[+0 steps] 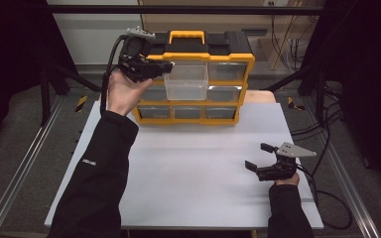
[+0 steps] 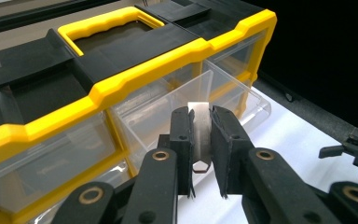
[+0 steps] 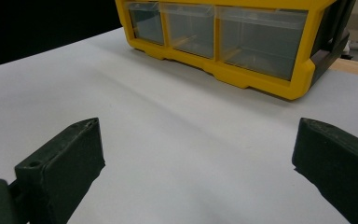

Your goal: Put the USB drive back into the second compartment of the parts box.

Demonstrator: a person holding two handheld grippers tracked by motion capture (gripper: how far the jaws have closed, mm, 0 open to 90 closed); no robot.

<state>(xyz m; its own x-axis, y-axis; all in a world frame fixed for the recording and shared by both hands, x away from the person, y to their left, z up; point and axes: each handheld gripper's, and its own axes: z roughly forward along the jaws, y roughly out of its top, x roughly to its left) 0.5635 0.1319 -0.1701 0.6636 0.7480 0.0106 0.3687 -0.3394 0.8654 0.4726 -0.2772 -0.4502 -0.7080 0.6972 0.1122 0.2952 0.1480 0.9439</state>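
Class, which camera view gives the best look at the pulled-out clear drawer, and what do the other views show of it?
The left gripper view: the drawer sits close up, its front tab pinched in the left gripper. The high view shows the drawer smaller, sticking out of the organizer. The right gripper view shows closed lower drawers instead.

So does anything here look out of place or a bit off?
One thing: a clear drawer sticks far out of the yellow organizer while the drawers around it sit flush. It is no accident, though: the left gripper is clamped on its front tab. Nothing looks spilled or broken.
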